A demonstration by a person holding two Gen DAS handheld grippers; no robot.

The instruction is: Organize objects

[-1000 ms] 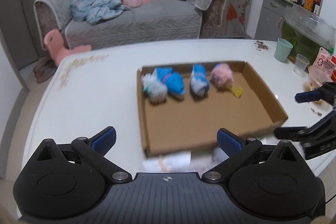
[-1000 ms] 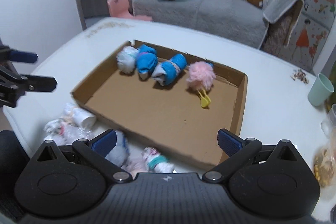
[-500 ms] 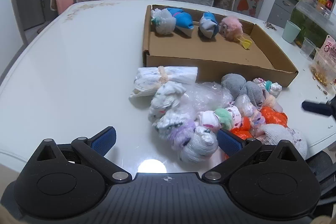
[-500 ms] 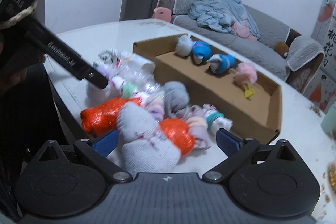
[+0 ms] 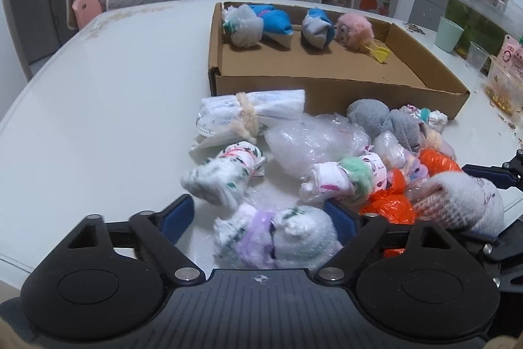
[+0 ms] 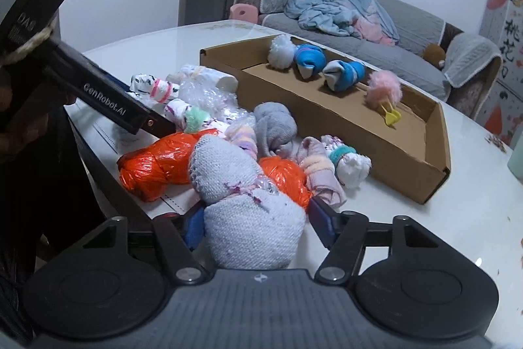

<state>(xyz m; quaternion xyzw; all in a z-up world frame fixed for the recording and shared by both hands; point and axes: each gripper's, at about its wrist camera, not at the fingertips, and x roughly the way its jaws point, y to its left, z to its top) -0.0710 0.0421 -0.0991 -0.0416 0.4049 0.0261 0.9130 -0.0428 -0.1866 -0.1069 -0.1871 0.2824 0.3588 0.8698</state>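
A pale knitted bundle [image 6: 248,218] lay at the near edge of the table [image 5: 114,87], between the fingers of the right gripper [image 6: 255,224]. Those fingers were closing on it; the left pad touched its side, while the right pad still showed a small gap. A white bundle with a purple band [image 5: 274,237] lay close by at the same edge, between the fingers of the left gripper [image 5: 258,218], which were also closing, with clear space left on the one side.

Around these two sat the rest of the heap: two orange plastic bundles [image 6: 160,162], a grey rolled sock [image 6: 278,126], a white bundle with a teal band [image 6: 349,159], a floral white roll with a green pompom [image 5: 346,182], a crumpled clear plastic bag [image 5: 310,139], another patterned white bundle [image 5: 225,179] and a folded white cloth tied with a cream band [image 5: 248,113], the last lying against the box wall.

Beyond the heap, toward the middle of the table, stood a shallow cardboard box [image 5: 327,87]. Along its far wall lay a white fluffy bundle [image 5: 242,25], two blue-and-white rolled socks [image 5: 276,22], and a pink furry toy [image 5: 354,31] with a yellow piece.

At the table's right edge stood a green cup [image 5: 451,33] and a clear plastic cup [image 5: 475,56].
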